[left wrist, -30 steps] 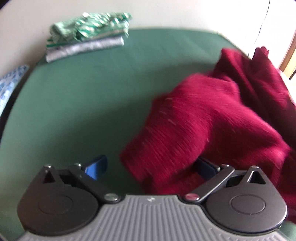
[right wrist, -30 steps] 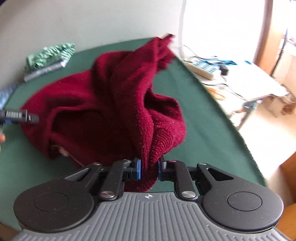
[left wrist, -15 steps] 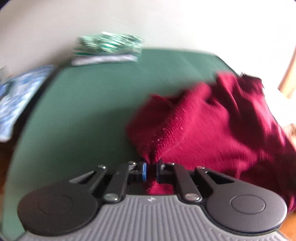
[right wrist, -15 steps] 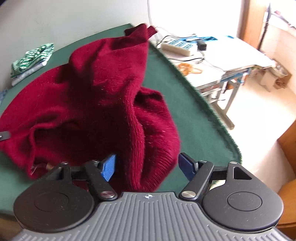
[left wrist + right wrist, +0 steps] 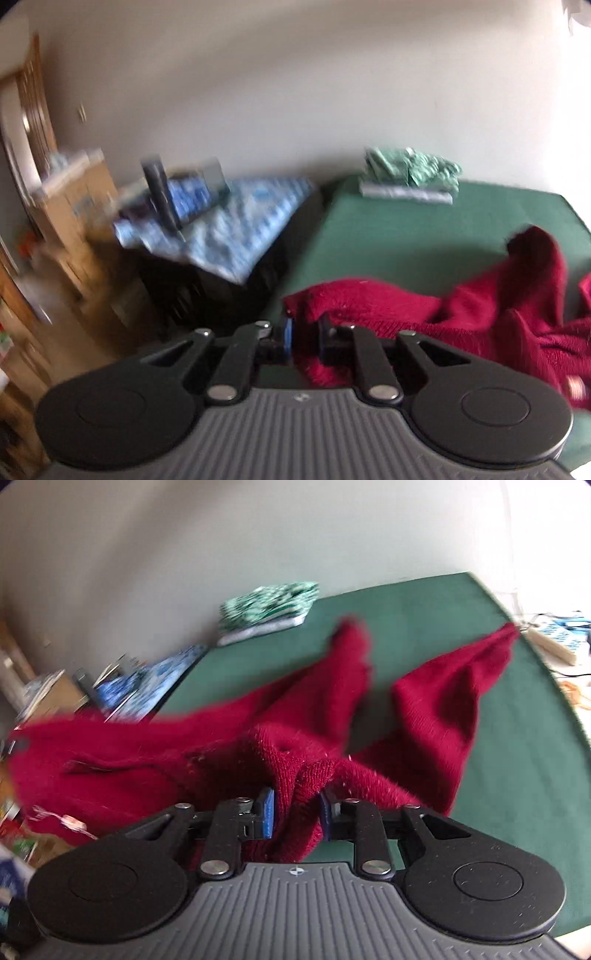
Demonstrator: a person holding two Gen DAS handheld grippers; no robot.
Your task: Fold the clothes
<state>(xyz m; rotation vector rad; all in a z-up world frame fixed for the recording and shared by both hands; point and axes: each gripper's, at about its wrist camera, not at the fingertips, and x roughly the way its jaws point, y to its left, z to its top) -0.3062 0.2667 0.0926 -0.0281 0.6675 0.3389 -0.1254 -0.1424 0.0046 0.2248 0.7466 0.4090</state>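
Note:
A dark red knitted sweater [image 5: 480, 314] lies crumpled across the green table [image 5: 406, 236]. My left gripper [image 5: 304, 341] pinches an edge of it at the table's left side; its jaws are opening slightly with the fabric still pressed between the blue pads. In the right wrist view the sweater [image 5: 314, 709] stretches leftward, lifted, with two sleeves trailing toward the far side of the table [image 5: 424, 605]. My right gripper [image 5: 295, 814] is closing its jaws on a bunched fold that fills the gap between the pads.
A folded pile of green patterned clothes [image 5: 410, 171] [image 5: 267, 605] sits at the table's far edge by the wall. Left of the table a blue patterned cloth [image 5: 240, 229] covers a dark box, with a cardboard box [image 5: 74, 206] beyond. A power strip [image 5: 554, 646] lies off the right edge.
My left gripper shut on the sweater's edge and swung left and up, pulling it along. My right gripper let go, opened wide, then closed on a new fold. The sweater is now spread between them.

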